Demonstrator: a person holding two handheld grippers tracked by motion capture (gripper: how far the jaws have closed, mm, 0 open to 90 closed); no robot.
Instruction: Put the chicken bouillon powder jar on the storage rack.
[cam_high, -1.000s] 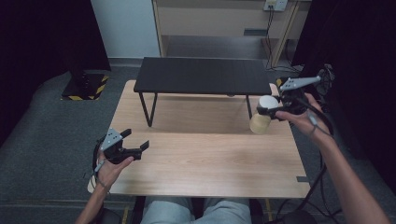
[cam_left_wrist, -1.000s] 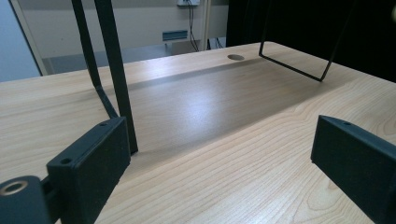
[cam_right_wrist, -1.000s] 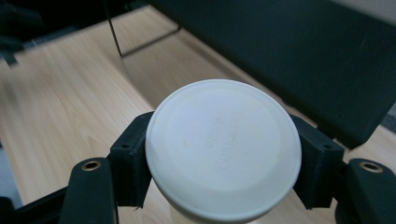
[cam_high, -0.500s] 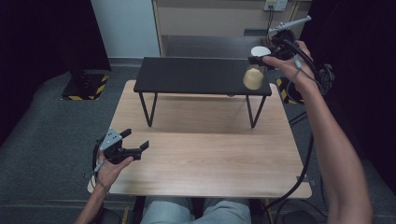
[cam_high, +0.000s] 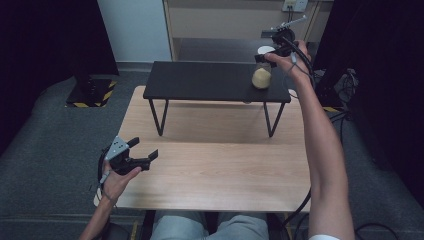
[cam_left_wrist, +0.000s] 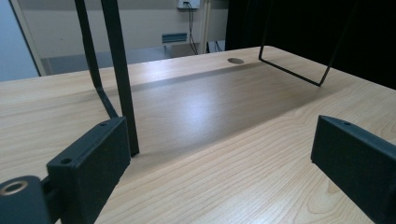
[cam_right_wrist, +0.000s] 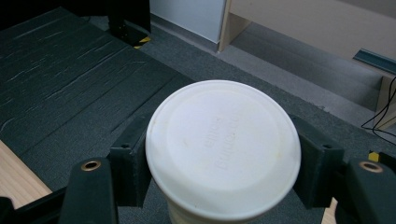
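Observation:
A beige paper cup with a white lid (cam_high: 261, 75) hangs over the right end of the black low table (cam_high: 200, 82), held near its top by my right gripper (cam_high: 265, 56). In the right gripper view the white lid (cam_right_wrist: 223, 147) sits squeezed between the two black jaws, with my right gripper (cam_right_wrist: 223, 163) shut on the cup. My left gripper (cam_high: 145, 156) hovers over the wooden table's front left, held by a hand, its jaws wide apart. The left gripper view has my left gripper (cam_left_wrist: 219, 158) open with only bare wood between the jaws.
The black low table stands on thin metal legs (cam_left_wrist: 122, 79) on the far half of the wooden table (cam_high: 215, 165). A round cable hole (cam_left_wrist: 235, 60) marks the wood. Dark carpet (cam_right_wrist: 70, 65) and a pale cabinet (cam_high: 225, 20) lie beyond.
My right gripper has carried the cup from beside the black table's right end up and back over its top, then lower toward its surface. The left gripper has stayed put.

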